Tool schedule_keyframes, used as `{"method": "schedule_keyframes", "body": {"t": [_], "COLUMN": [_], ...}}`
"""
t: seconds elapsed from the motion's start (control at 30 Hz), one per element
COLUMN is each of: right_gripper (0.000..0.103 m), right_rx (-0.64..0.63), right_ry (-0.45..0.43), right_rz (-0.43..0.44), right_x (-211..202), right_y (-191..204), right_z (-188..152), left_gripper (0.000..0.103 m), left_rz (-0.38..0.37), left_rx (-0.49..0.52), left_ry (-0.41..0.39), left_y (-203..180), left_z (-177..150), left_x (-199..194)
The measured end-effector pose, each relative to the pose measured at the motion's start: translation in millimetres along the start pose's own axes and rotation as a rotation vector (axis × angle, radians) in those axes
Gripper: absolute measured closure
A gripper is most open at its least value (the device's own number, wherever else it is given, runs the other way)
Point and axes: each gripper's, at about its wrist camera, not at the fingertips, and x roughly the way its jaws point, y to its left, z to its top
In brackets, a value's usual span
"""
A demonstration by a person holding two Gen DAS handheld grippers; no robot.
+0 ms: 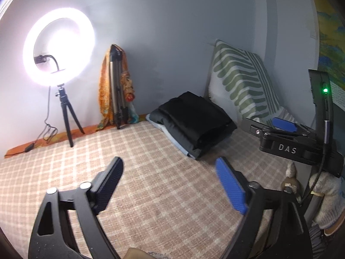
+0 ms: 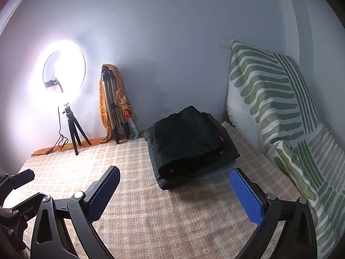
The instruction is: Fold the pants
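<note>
A stack of folded dark pants (image 1: pixel 194 123) (image 2: pixel 189 142) lies on the checked bed cover (image 1: pixel 151 183) (image 2: pixel 151 205) near the far wall, a pale blue garment showing under it. My left gripper (image 1: pixel 170 170) hovers open over the bare cover, well short of the stack, with nothing between its blue pads. My right gripper (image 2: pixel 174 179) is open too, its pads wide apart just in front of the stack's near edge, touching nothing. The right gripper's body (image 1: pixel 289 142) also shows at the right of the left wrist view.
A lit ring light on a small tripod (image 1: pixel 58 47) (image 2: pixel 64 69) stands at the far left. A folded tripod draped in orange cloth (image 1: pixel 116 88) (image 2: pixel 114 103) leans on the wall. A green-striped pillow (image 1: pixel 241 82) (image 2: pixel 276 108) stands at the right.
</note>
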Motion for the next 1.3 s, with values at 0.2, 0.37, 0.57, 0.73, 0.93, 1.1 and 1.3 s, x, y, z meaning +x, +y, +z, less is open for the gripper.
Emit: {"method": "schedule_keyframes", "body": {"t": [0.2,0.37,0.57,0.73,0.93,1.1,1.3], "right_gripper": [0.000,0.000,0.000,0.000,0.000,0.000,0.000], "right_rx": [0.015,0.016,0.025,0.028,0.030,0.030,0.046], "right_ry": [-0.005,-0.011,-0.009,-0.009,-0.011,-0.010,-0.008], "right_rz": [-0.003,-0.010,-0.015,-0.013,-0.010,-0.016,-0.016], "right_x": [-0.6,-0.4,0.5,0.8,0.8,0.5,0.4], "right_y": [1.0,-0.2,-1.1,-0.8,-0.1,-0.6,-3.6], "right_z": [-0.8,-1.0,-1.7,-1.6,-1.8,-2.0,-1.8], "left_gripper": [0.007,0.007,0.007,0.007,0.007,0.007,0.007], "left_rz": [0.006,0.026,0.026,0.029,0.020,0.017,0.008], "left_rx": [-0.008,-0.014,-0.034,-0.031,-0.032,-0.027,-0.032], "left_ry": [0.003,0.022,0.021,0.019,0.027,0.024,0.022], "left_y": [5.2,7.8,10.4,9.9,8.5,7.3,7.7], "left_z": [-1.9,-3.9,-4.0,-4.1,-4.8,-4.3,-3.5], "left_x": [-2.3,0.1,0.5,0.8,1.9,0.8,-1.3]}}
